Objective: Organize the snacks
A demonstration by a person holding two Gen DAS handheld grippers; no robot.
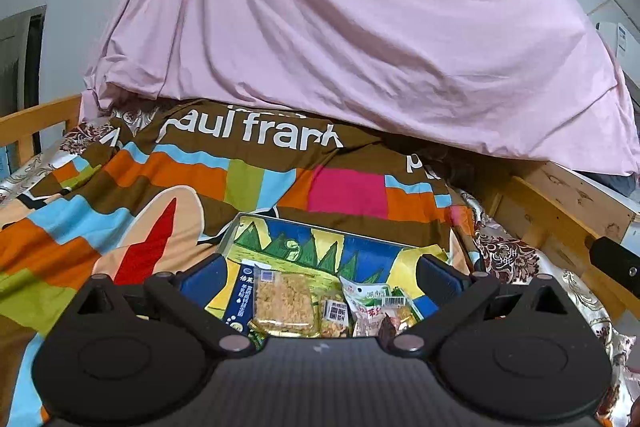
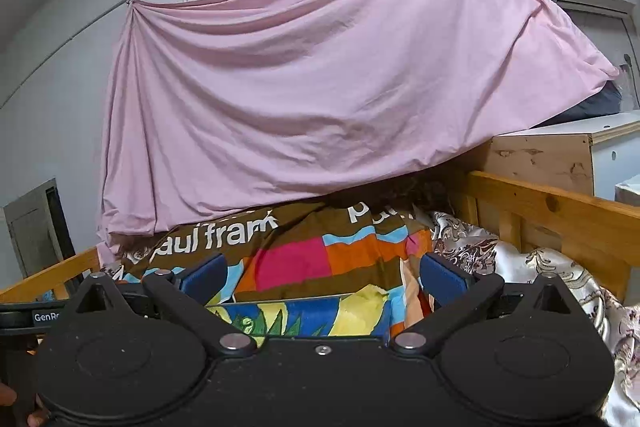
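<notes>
A flat tray with a colourful painted bottom lies on the bed. Several snack packs lie in its near part: a clear pack of golden crisp cake, a dark blue packet, a small labelled pack and a white-green packet. My left gripper is open and empty, its blue pads either side of the snacks, above them. My right gripper is open and empty, held over the tray's far edge; the snacks are hidden in that view.
A patchwork "paul frank" blanket covers the bed. A pink sheet hangs behind it. A wooden bed rail runs along the right and another rail along the left. A floral satin cloth lies at the right.
</notes>
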